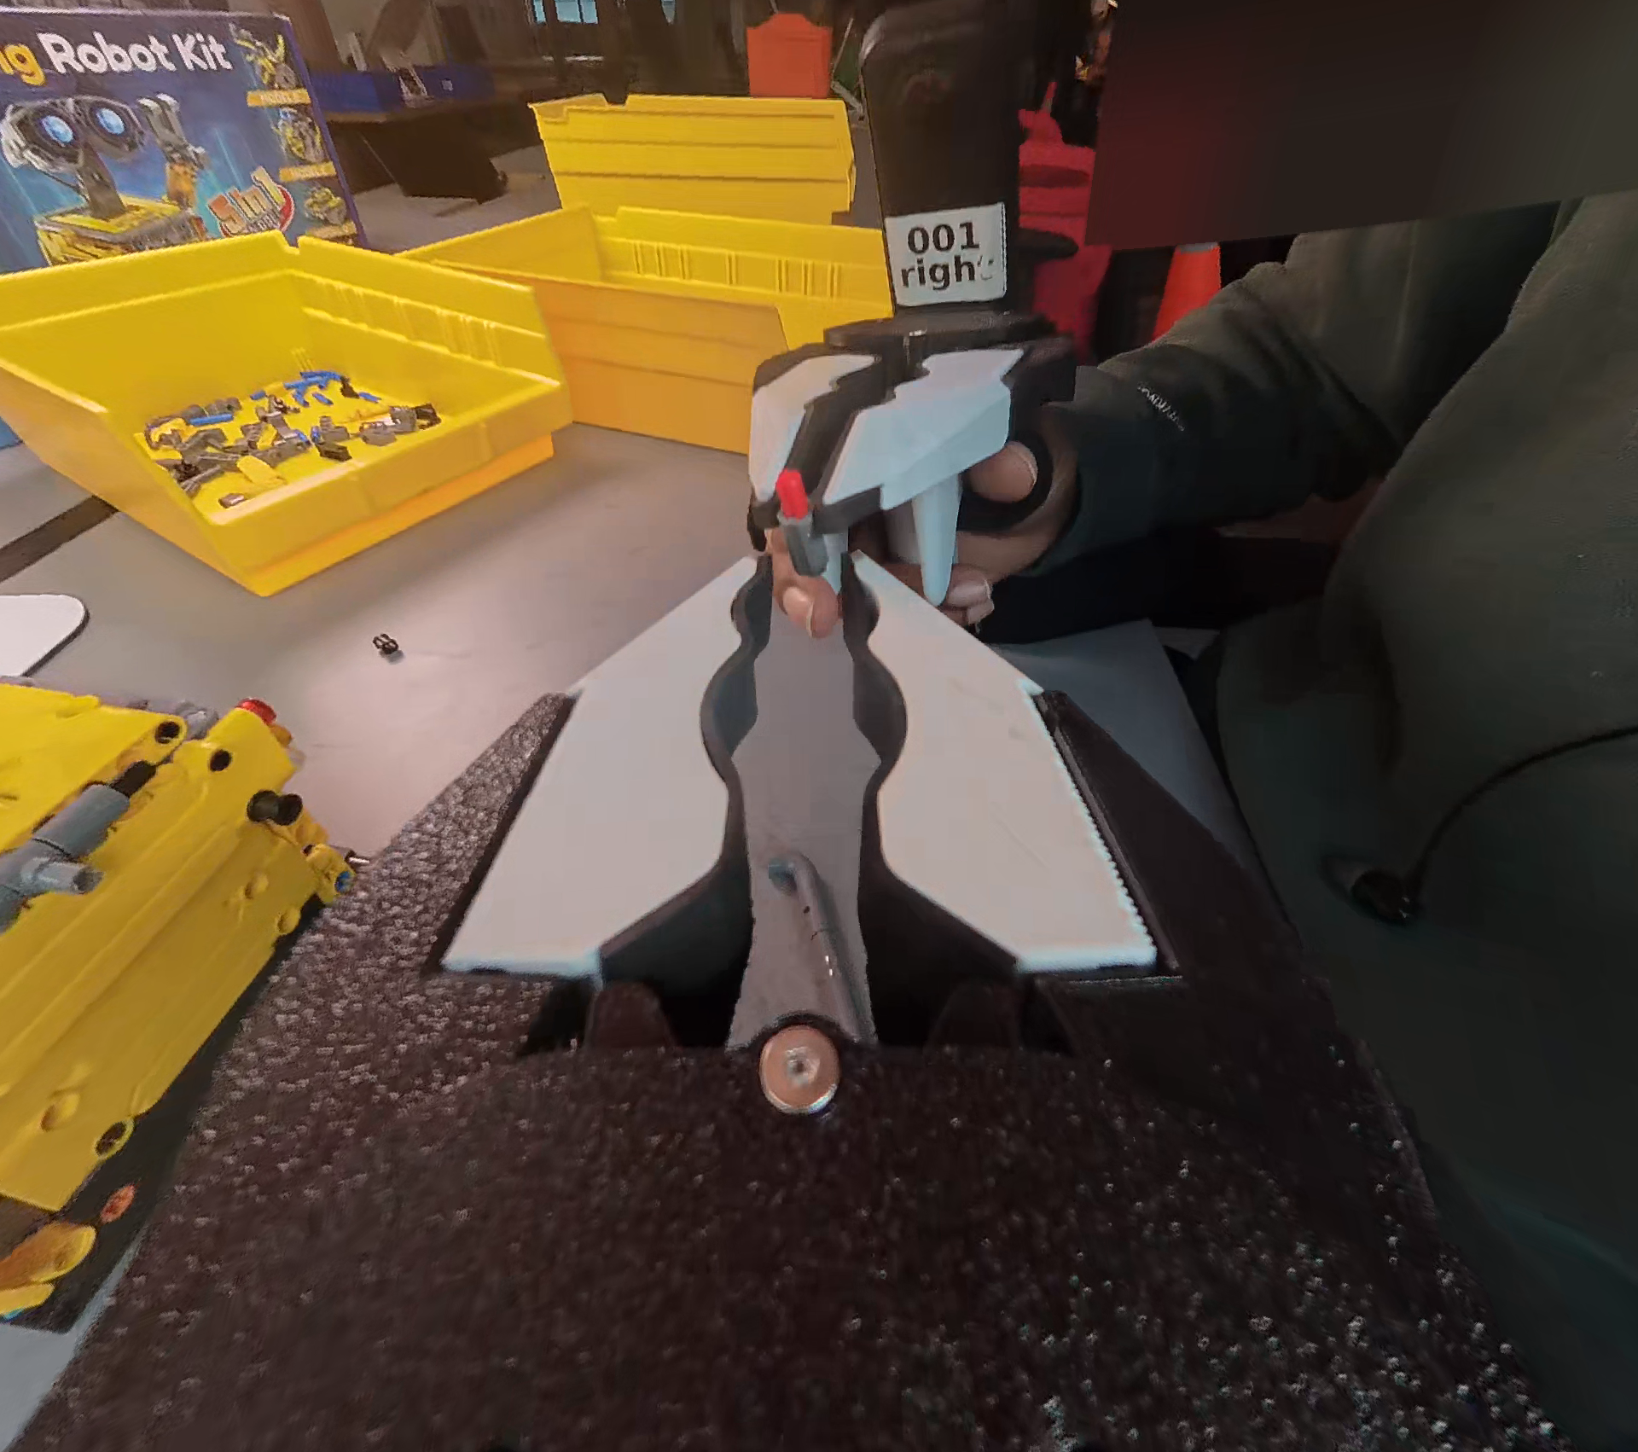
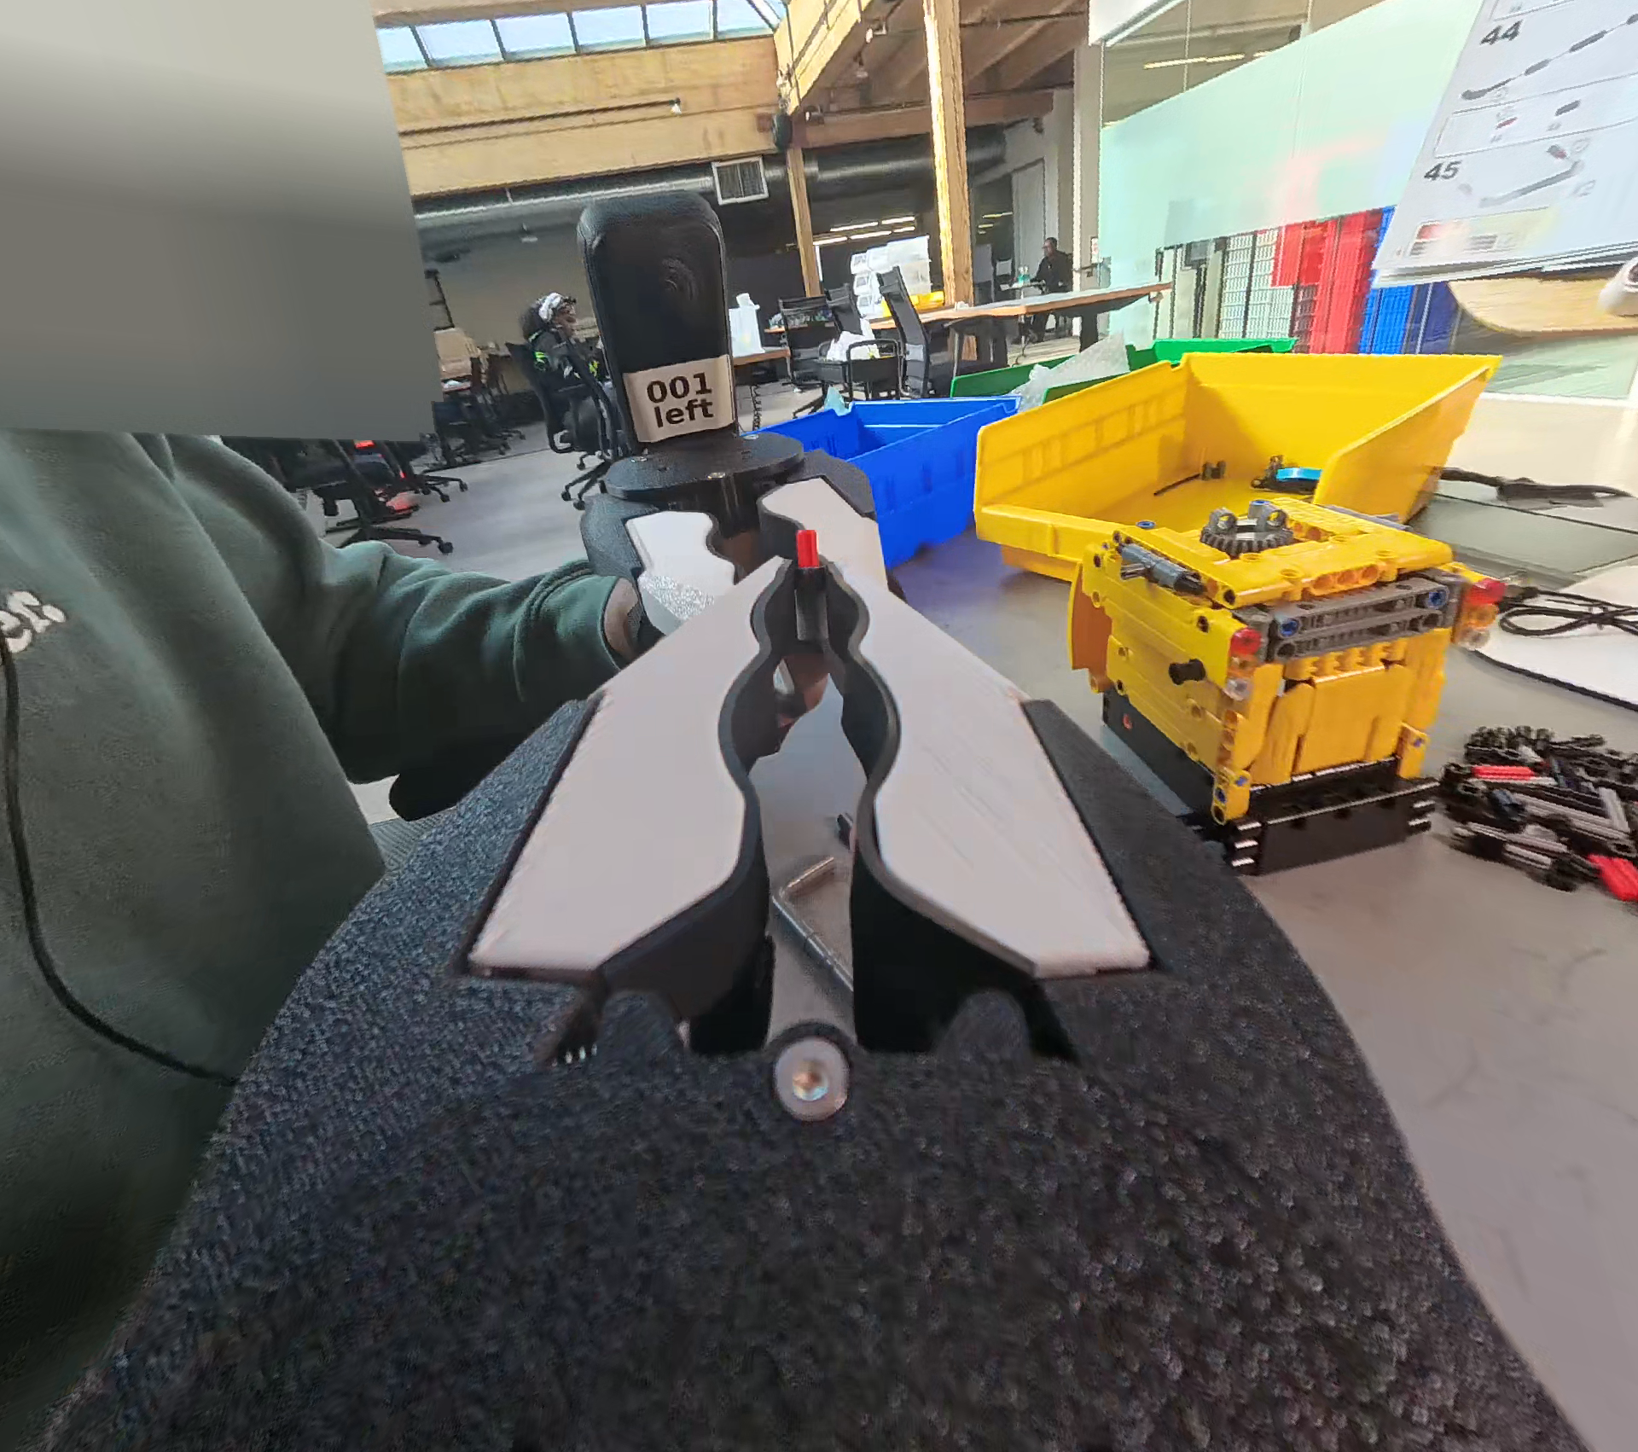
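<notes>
Two hand-held grippers meet tip to tip: the small upright red-tipped grey pin (image 2: 807, 590) is pinched by the right hand-held gripper (image 2: 808, 594), just ahead of the left hand-held gripper (image 1: 802, 576), whose fingers are held slightly apart and hold nothing.

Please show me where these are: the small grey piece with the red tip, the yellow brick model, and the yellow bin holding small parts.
small grey piece with the red tip (image 2: 807, 594), right wrist view, on its dark shaft.
yellow brick model (image 2: 1276, 665), right wrist view, on its front face.
yellow bin holding small parts (image 1: 390, 523), left wrist view, on its front rim.

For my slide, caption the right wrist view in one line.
Right tool shut on a small grey-and-red pin, facing the left tool, beside a yellow brick-built vehicle.
</notes>
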Tool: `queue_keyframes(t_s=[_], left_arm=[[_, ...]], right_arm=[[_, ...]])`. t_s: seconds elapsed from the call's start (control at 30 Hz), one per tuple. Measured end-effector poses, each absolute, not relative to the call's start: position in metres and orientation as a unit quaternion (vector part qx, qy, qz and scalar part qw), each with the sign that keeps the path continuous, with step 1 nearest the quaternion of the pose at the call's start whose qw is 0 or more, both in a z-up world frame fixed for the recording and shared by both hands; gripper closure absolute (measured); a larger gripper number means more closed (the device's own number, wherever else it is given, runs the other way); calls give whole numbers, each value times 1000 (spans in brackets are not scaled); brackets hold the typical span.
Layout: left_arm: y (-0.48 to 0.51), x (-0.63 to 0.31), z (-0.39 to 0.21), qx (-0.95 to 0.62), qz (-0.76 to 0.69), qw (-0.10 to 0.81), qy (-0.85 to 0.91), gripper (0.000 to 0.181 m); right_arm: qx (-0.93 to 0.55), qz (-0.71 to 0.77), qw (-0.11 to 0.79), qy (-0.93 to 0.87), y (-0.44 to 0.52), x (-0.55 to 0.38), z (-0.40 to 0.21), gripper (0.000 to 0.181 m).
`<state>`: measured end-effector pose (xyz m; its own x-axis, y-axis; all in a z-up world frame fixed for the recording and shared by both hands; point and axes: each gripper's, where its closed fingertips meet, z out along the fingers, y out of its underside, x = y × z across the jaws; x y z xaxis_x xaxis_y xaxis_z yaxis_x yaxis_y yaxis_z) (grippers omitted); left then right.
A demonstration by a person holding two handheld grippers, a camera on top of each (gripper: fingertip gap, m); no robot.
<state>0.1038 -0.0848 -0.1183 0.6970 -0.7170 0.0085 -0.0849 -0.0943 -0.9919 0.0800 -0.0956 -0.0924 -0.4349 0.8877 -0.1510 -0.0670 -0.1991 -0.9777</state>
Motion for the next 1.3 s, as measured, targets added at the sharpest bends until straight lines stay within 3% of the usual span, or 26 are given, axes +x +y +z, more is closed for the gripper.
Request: queue_keyframes(t_s=[0.07,0.37,0.6,0.93,1.13,1.3], left_arm=[[-86,102,-116,-689,-261,612,288,174],[-87,99,-129,-707,-247,589,304,175],[-94,108,-151,-722,-240,545,352,175],[-96,115,-177,-747,-235,495,376,175],[-102,87,-209,-812,-201,403,370,162],[-112,84,-228,-836,-168,349,390,162]], right_arm=[[-390,664,365,-524,-95,80,-95,175],[-377,615,372,-583,-96,79,-109,174],[-322,534,313,-716,-103,91,-129,169],[-305,483,257,-779,-103,98,-151,177],[-384,414,255,-785,-65,96,-194,177],[-382,388,250,-800,-64,95,-212,177]])
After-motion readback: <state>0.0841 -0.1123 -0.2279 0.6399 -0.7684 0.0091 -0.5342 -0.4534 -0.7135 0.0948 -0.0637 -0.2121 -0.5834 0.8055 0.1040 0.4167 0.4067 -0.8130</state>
